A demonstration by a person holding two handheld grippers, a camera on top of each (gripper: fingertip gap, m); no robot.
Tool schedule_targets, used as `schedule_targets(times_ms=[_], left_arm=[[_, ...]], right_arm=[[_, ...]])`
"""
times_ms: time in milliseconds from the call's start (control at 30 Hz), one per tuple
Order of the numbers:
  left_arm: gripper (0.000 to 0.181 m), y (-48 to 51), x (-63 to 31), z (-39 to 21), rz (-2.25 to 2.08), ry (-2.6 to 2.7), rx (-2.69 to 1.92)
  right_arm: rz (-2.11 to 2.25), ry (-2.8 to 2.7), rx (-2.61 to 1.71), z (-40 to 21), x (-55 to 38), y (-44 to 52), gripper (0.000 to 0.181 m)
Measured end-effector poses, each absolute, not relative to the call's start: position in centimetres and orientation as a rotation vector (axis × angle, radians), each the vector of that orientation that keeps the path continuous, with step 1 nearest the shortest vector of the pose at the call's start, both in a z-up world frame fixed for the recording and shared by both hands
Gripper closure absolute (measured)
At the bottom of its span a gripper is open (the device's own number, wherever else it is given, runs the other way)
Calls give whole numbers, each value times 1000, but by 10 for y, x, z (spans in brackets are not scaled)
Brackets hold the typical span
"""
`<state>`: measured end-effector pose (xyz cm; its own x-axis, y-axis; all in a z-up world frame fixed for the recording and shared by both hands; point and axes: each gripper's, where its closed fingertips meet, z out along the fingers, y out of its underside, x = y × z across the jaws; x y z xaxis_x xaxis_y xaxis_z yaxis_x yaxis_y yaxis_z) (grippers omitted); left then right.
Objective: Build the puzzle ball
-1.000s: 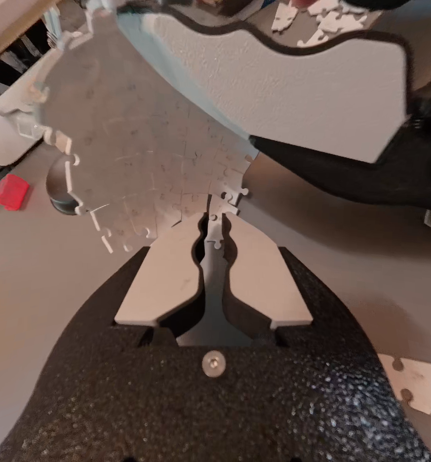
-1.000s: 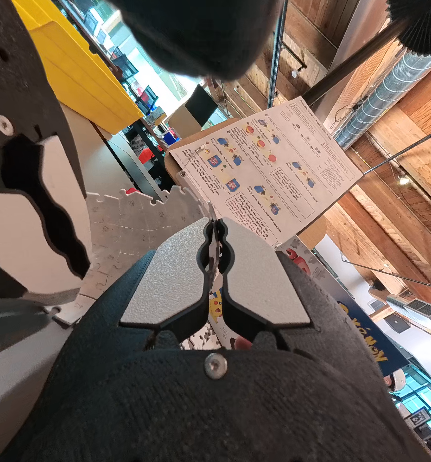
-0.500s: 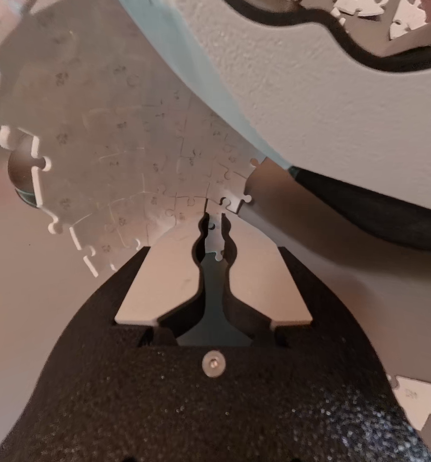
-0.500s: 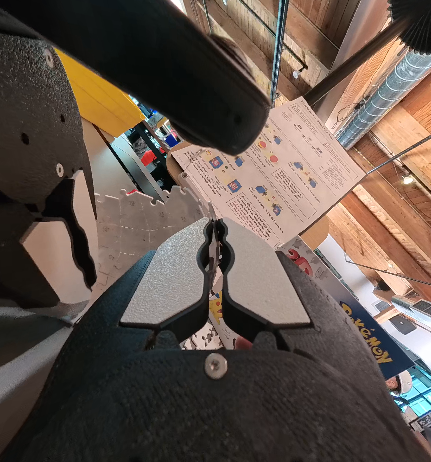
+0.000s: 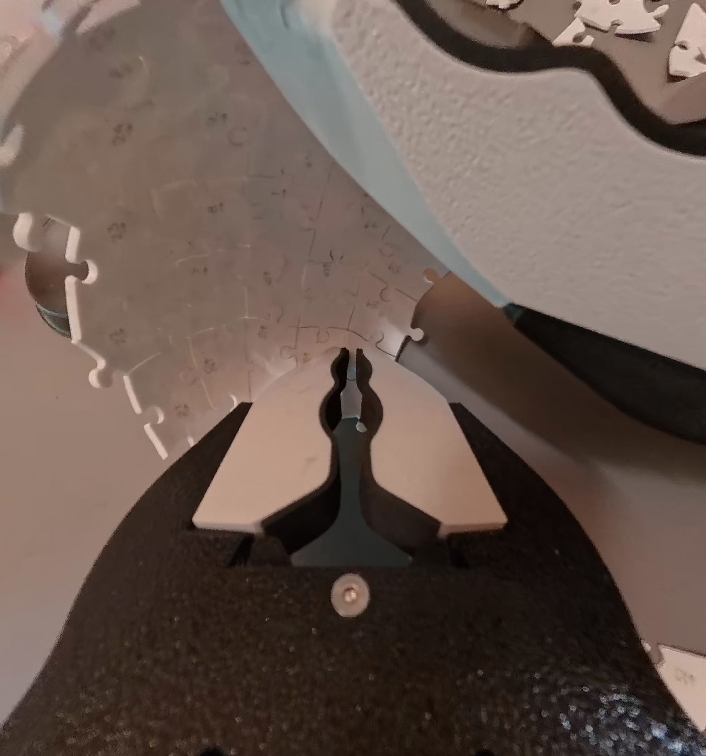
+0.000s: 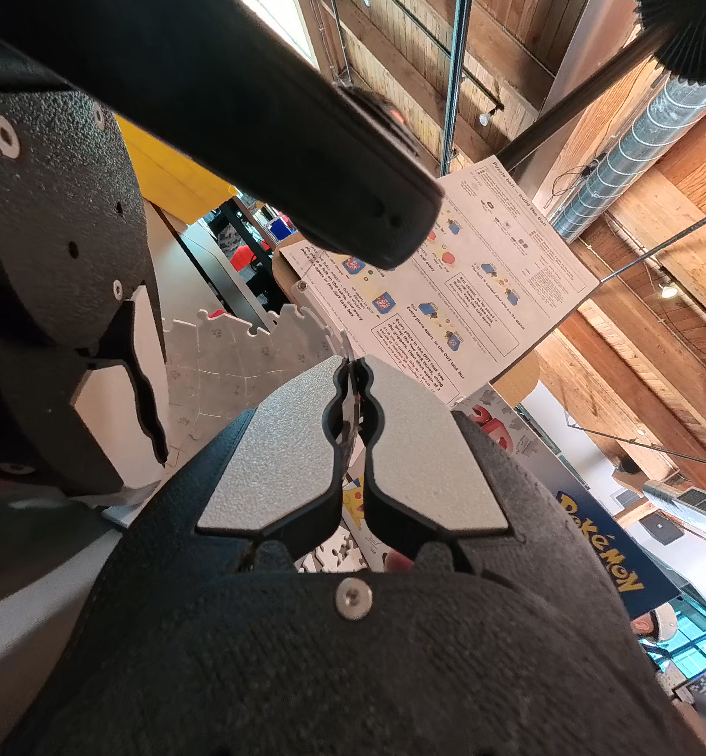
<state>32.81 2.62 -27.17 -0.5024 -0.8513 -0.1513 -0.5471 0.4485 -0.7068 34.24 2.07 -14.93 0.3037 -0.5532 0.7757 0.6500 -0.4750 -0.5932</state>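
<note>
Both the left gripper and the right gripper pinch the rim of the curved, pale, knob-edged puzzle shell between grainy grey fingertips.

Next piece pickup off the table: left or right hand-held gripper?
Neither is free. Probably the right hand-held gripper: it pinches only the shell's rim. The left hand-held gripper also clamps the shell; a loose piece lies beside it.

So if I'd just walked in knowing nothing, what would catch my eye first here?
Probably the curved grey shell of joined puzzle pieces, held up in the air at the middle of both views. The left gripper and the right gripper each pinch its edge, shut. Behind it in the right wrist view hangs a printed instruction sheet under a wooden ceiling.
</note>
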Motion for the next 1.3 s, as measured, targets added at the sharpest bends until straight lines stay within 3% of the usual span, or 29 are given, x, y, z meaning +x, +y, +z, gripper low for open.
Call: schedule_targets(times_ms=[1300], left_arm=[[181, 22, 329, -273, -879, 2260, -1285]], right_arm=[[-1396, -58, -1500, -150, 346, 17, 177]])
